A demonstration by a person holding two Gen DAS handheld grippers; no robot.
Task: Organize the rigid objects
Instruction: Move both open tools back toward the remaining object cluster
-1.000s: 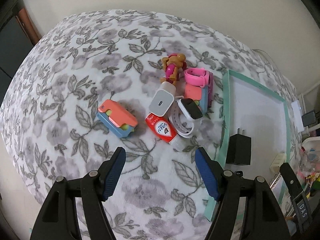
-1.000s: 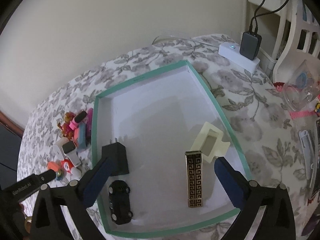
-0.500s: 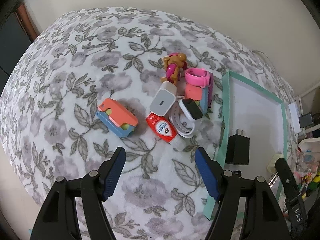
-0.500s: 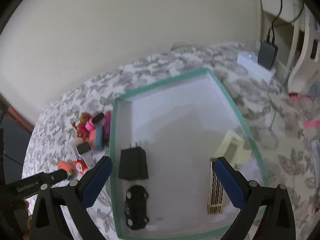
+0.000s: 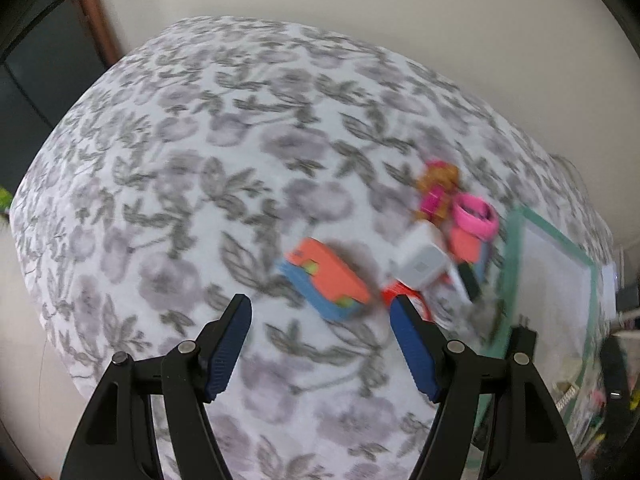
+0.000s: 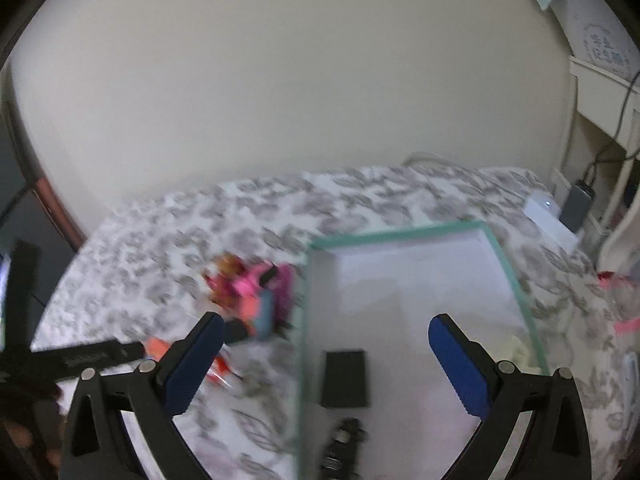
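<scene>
Two dark items, seemingly charger (image 6: 345, 378) and car (image 6: 343, 446), occupy tray (image 6: 404, 233).

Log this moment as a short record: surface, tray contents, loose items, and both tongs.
surface: floral cloth
tray: green-rimmed tray, white inside
in tray: black charger, black toy car, pale yellow piece at the right rim
loose items: orange and blue case, white adapter, pink band, toy figure, clustered left of the tray
left tongs: open, empty, above the cloth
right tongs: open, empty, above the tray's left rim
</scene>
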